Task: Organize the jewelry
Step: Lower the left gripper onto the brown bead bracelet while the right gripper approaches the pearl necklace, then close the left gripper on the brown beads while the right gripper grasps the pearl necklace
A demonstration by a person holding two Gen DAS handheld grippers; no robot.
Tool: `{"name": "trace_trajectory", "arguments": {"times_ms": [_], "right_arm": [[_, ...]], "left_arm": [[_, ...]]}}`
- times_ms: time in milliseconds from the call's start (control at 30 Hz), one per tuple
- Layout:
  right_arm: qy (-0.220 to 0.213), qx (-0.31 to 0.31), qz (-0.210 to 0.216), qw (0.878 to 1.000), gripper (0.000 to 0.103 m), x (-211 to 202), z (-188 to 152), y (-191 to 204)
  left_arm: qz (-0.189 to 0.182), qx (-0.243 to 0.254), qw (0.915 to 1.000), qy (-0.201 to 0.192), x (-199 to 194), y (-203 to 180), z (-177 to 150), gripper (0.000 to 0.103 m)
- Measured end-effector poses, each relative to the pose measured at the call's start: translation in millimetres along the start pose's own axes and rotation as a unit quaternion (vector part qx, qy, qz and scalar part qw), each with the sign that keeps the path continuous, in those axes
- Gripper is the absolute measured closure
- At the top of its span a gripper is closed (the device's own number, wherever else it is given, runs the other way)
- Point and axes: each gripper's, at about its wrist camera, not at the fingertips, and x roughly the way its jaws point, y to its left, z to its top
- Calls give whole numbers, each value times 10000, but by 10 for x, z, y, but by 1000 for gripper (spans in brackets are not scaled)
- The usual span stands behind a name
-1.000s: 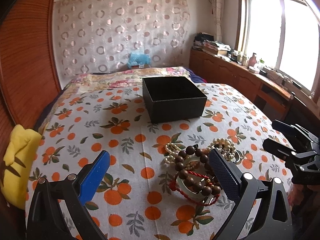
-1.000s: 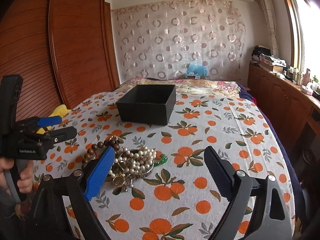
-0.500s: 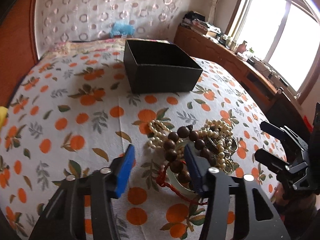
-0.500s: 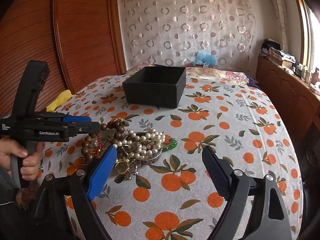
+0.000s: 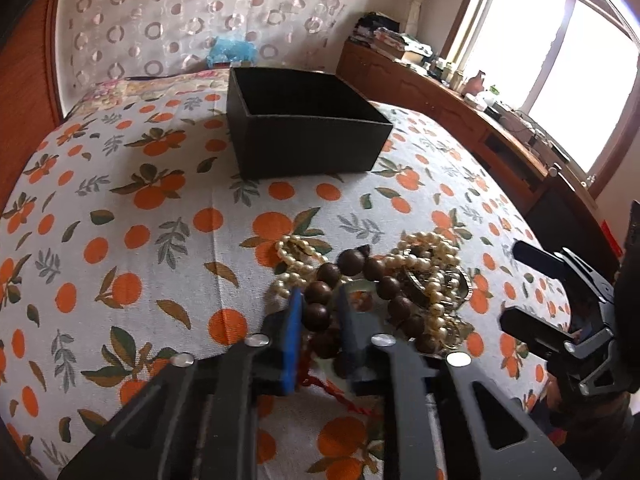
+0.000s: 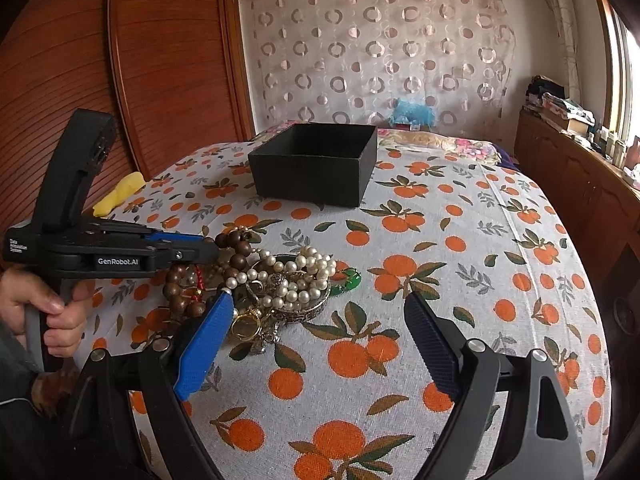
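Note:
A heap of jewelry lies on the orange-print bedspread: a brown wooden bead bracelet [image 5: 320,300], white pearl strands [image 5: 430,248], a red cord and metal pieces. My left gripper [image 5: 318,314] is shut on the wooden bead bracelet at the heap's near-left side; it also shows in the right wrist view [image 6: 200,250]. My right gripper [image 6: 320,332] is open and empty, just in front of the heap [image 6: 288,284]. An open black box [image 5: 304,132] stands behind the heap, also seen in the right wrist view [image 6: 316,168].
A green piece [image 6: 348,280] lies at the heap's right edge. A yellow cloth [image 6: 120,196] lies at the bed's left edge by the wooden wardrobe. A wooden cabinet [image 5: 480,120] with clutter runs along the window side. A patterned curtain hangs behind the bed.
My left gripper moved forward and down into the heap and closed its jaws around the wooden beads. My right gripper moved slightly closer to the heap, still open.

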Motion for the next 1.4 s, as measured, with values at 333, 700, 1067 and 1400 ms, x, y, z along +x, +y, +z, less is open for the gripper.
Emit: {"name": "trace_trajectory", "arguments": {"times_ms": [333, 700, 1067, 1400], "right_arm": [[117, -44, 109, 9999, 27, 62, -36, 17], [401, -249, 618, 9970, 48, 239, 100, 203], [640, -478, 668, 9946, 61, 447, 189, 451], [691, -497, 411, 9955, 91, 413, 149, 318]], "left_arm": [[47, 182, 9961, -857, -577, -204, 104, 91], [225, 211, 9884, -1485, -1105, -224, 202, 91], [336, 106, 9880, -1504, -1094, -102, 139, 91], [326, 4, 9890, -1440, -1031, -29, 93, 91]]}}
